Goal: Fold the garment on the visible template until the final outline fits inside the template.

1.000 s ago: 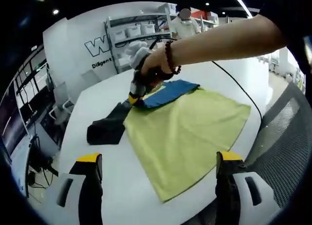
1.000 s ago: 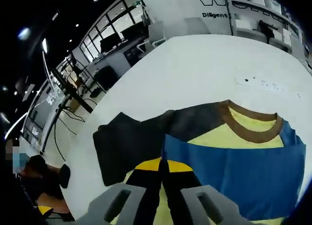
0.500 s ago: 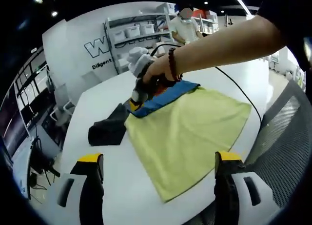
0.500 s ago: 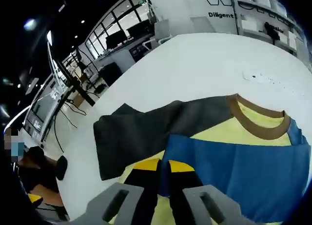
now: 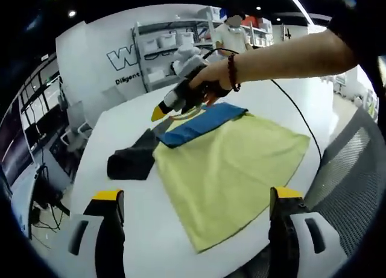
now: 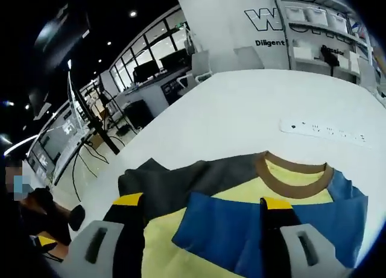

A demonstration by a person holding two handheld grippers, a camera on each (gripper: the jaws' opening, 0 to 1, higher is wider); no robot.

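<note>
The garment lies flat on the white table [image 5: 120,127]. Its yellow-green body [image 5: 232,163] faces me in the left gripper view, with a blue panel [image 5: 202,122] folded across the far end and a dark grey sleeve [image 5: 132,160] sticking out to the left. My left gripper [image 5: 196,195] stands open at the near table edge, holding nothing. A hand holds my right gripper [image 5: 161,112] in the air just above the blue panel. The right gripper view looks down between the open right gripper [image 6: 202,201] jaws at the brown collar [image 6: 294,181], blue panel [image 6: 241,230] and grey sleeve [image 6: 163,184].
A mesh chair [image 5: 356,169] stands at the table's right edge. A black cable [image 5: 295,109] runs across the far table. A white power strip [image 6: 329,130] lies beyond the collar. Shelves [image 5: 175,43] and a person [image 5: 232,31] are at the back.
My right gripper was shut on the blue panel's edge; it has let go, opened and lifted off the garment. The left gripper has stayed put.
</note>
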